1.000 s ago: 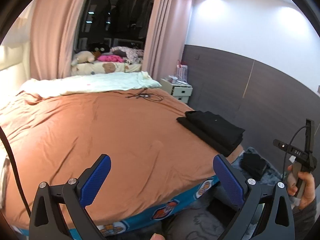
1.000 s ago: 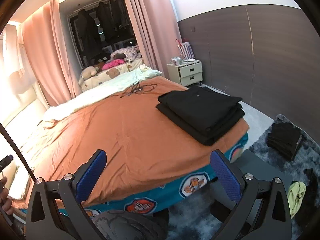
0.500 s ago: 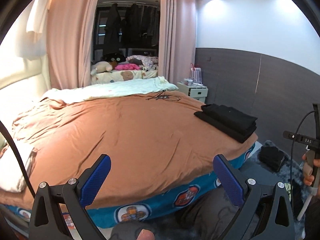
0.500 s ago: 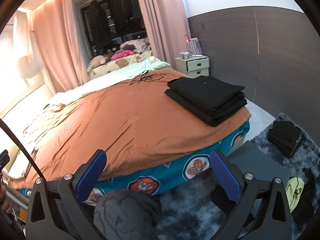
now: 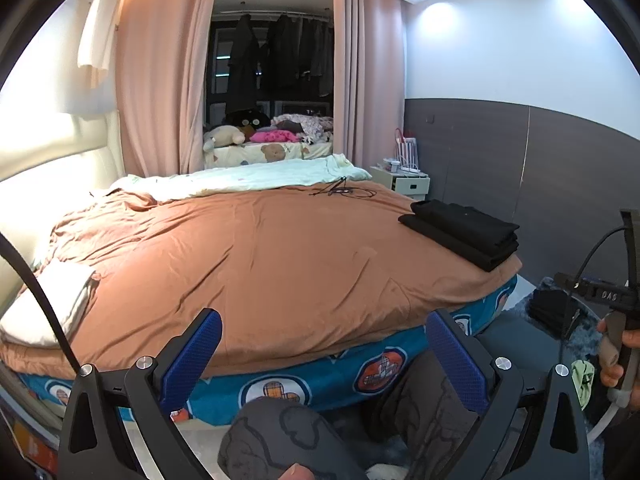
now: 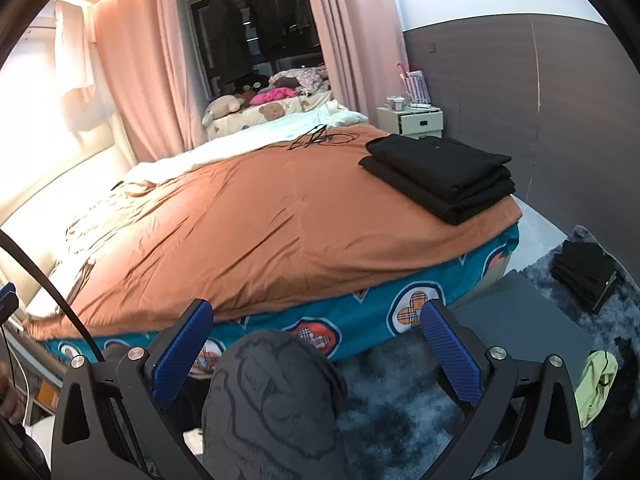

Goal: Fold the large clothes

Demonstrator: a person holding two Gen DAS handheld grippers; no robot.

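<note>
With the folded black stack (image 6: 440, 176) resting at the bed (image 6: 256, 220) corner, both grippers, left (image 5: 320, 344) and right (image 6: 316, 336), hang off the bed with jaws spread and empty; the next move likely requires fetching another garment.

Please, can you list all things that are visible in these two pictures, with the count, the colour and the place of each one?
bed cover: one, orange-brown, spread over the bed.
folded clothes: one stack, black, on the bed's right corner.
floor pile: one, black, on the grey rug right of the bed.
small cloth: one, yellow-green, on the rug.
cable: one tangle, black, at the far end of the bed.
nightstand: one, white, by the wall panel.
curtains: pink, around the window.
knee: grey patterned, below the bed edge.
left gripper: open, empty.
right gripper: open, empty.
</note>
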